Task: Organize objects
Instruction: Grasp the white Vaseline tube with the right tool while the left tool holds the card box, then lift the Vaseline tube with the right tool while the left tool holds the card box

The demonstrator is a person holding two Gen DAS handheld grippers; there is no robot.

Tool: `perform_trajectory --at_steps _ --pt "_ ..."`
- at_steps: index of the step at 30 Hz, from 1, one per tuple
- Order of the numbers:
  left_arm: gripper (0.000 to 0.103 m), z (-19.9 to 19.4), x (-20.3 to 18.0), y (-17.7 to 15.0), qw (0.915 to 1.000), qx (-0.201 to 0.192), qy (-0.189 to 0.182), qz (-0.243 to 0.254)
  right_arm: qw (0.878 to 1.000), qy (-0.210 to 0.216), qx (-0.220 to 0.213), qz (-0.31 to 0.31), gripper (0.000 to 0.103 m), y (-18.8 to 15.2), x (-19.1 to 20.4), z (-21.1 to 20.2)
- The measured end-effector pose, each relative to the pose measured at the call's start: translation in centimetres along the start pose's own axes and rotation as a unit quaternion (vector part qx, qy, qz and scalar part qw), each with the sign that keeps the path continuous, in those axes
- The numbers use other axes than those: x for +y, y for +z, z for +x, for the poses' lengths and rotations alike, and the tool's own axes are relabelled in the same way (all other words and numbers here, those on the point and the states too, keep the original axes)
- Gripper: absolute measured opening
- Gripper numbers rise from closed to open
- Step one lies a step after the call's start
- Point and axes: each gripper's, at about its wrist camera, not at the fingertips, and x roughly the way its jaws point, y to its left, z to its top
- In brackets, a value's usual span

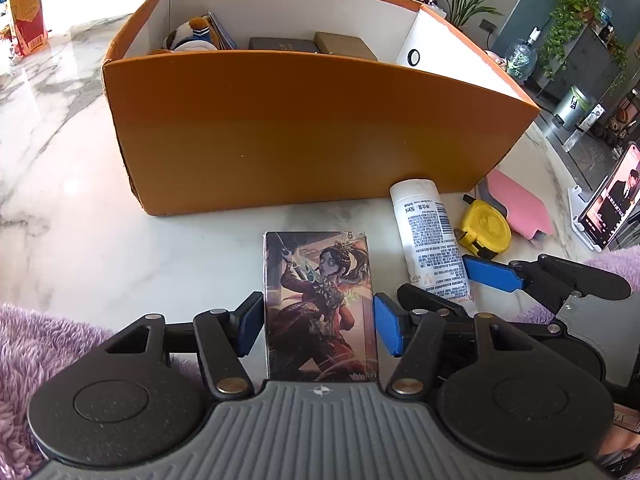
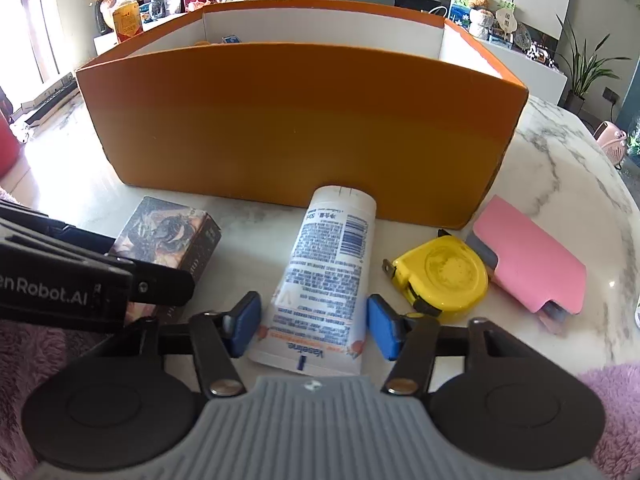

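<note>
An illustrated card box [image 1: 316,300] lies on the marble table in front of the orange box [image 1: 300,128]. My left gripper [image 1: 318,326] is shut on it, both blue pads against its long sides. In the right wrist view the same card box [image 2: 168,232] sits at the left under a left finger [image 2: 160,286]. A white lotion tube [image 2: 320,280] lies with its far end against the orange box [image 2: 300,120]. My right gripper [image 2: 314,326] straddles the tube's near end, open, each pad a sliver off it. The tube [image 1: 428,236] also shows in the left wrist view.
A yellow tape measure [image 2: 444,276] and a pink case [image 2: 532,256] lie right of the tube. The orange box holds a plush toy [image 1: 192,32] and dark boxes [image 1: 280,44]. A phone on a stand [image 1: 612,208] is at the table's right edge. Purple fuzzy sleeves [image 1: 40,340] frame both views.
</note>
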Motion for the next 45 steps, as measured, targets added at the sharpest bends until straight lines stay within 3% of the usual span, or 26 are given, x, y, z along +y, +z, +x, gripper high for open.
perform_trajectory --at_steps 10,11,13,14,20,24,26,35,45 --pt "0.068 -0.3 -0.1 -0.2 0.9999 -0.006 -0.004 0.008 1.0 -0.002 -0.017 -0.002 0.054 0.0 -0.5 -2.8" --pt "0.068 -0.4 -0.2 -0.2 0.9999 -0.008 -0.005 0.009 1.0 -0.005 -0.02 -0.004 0.026 0.0 -0.5 -3.3" --pt "0.068 -0.5 -0.3 -0.3 0.9999 -0.009 -0.005 0.013 1.0 -0.005 -0.017 0.0 0.004 -0.1 -0.9 -4.1" --pt "0.068 -0.6 -0.4 -0.4 0.9998 -0.01 -0.004 0.016 1.0 0.004 -0.011 0.004 0.0 -0.2 -1.1 -4.4" --pt "0.068 -1.1 -1.1 -0.8 0.9993 -0.016 0.003 0.034 1.0 0.005 0.0 0.014 0.0 -1.1 -1.6 -5.5" --pt "0.068 -1.3 -1.2 -0.9 0.9991 -0.019 0.013 0.037 0.999 0.012 0.006 0.041 0.014 -1.3 -2.4 -5.2" --pt "0.068 -1.3 -1.1 -0.9 0.9992 -0.018 0.013 0.034 0.999 0.015 0.01 0.05 0.043 -1.4 -2.9 -4.8" --pt "0.068 -1.1 -1.0 -0.9 0.999 -0.017 0.017 0.037 0.998 0.028 0.021 0.056 0.068 -2.4 -3.4 -3.4" --pt "0.068 -0.9 -1.3 -0.2 0.9991 -0.025 0.011 0.031 1.0 0.027 0.007 0.004 0.078 -1.0 -2.5 -2.5"
